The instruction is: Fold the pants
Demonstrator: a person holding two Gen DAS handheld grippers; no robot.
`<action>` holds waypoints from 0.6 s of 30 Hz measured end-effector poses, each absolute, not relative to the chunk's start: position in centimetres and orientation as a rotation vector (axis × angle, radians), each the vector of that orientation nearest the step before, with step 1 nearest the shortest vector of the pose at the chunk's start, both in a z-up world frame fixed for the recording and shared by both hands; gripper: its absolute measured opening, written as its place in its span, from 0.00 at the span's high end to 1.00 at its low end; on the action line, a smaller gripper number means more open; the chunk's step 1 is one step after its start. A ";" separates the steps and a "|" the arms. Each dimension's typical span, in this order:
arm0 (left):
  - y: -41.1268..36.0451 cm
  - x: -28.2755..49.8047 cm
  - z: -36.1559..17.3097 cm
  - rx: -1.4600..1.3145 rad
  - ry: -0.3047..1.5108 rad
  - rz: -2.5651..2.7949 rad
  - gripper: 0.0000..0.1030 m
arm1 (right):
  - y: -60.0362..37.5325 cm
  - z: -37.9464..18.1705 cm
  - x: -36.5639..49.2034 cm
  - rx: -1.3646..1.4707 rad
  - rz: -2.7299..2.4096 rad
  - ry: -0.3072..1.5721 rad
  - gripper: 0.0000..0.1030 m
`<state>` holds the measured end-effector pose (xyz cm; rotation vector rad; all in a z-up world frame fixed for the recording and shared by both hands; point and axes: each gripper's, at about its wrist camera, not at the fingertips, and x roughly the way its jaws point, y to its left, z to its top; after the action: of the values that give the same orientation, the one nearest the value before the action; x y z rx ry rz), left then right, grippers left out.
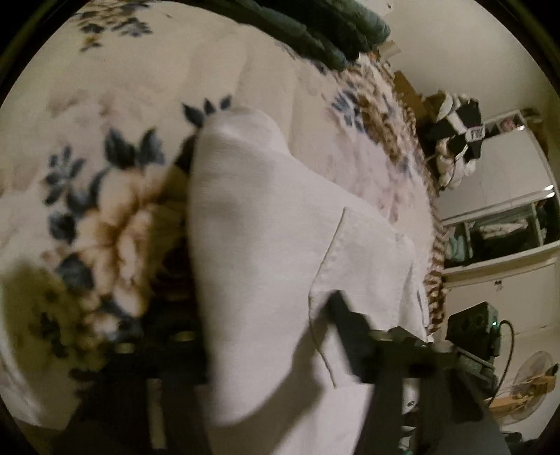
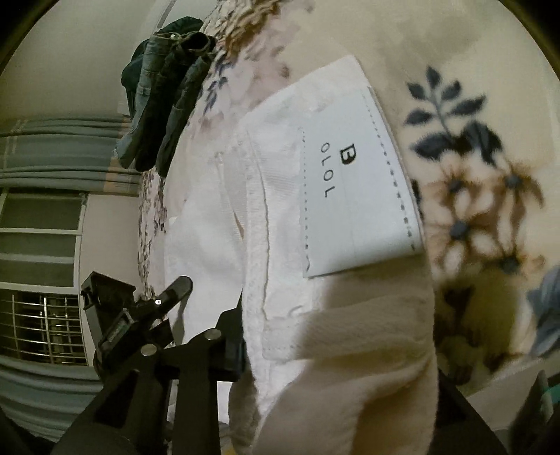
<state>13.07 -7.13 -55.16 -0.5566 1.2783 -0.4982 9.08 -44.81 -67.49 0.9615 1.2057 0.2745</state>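
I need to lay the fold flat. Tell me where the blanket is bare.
Bare floral blanket lies beyond the white pants, short of the dark folded clothes. In the right wrist view, bare blanket borders the waistband label on its flower side. Under both grippers pants fabric crowds everything.

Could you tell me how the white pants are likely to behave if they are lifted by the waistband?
The white pants will probably hang limp: in the left wrist view the fabric drapes in soft folds over the left gripper's finger. They look light. The waistband with its sewn label seems thicker, so likely somewhat firmer to pinch.
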 end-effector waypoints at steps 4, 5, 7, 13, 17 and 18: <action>-6.8 12.6 -53.7 -0.564 1.267 -0.525 0.69 | -44.8 -65.7 8.3 0.943 0.274 1.212 0.73; -6.8 12.5 -53.2 -0.561 1.267 -0.526 0.70 | -44.6 -65.2 8.4 0.937 0.278 1.214 0.73; -6.8 12.3 -52.2 -0.567 1.266 -0.531 0.71 | -44.8 -64.4 8.0 0.937 0.286 1.220 0.74; -6.6 12.1 -46.9 -0.581 1.230 -0.531 0.71 | -44.7 -60.5 8.3 0.910 0.331 1.213 0.74; -6.3 13.1 -42.6 -0.588 1.203 -0.525 0.71 | -44.2 -55.5 9.9 0.889 0.360 1.191 0.74; -6.2 13.7 -41.3 -0.592 1.193 -0.521 0.71 | -44.0 -54.4 10.5 0.883 0.367 1.184 0.74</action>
<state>13.68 -6.18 -41.33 -0.5919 1.1928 -0.5211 10.47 -44.02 -54.38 0.8830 1.1839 0.3671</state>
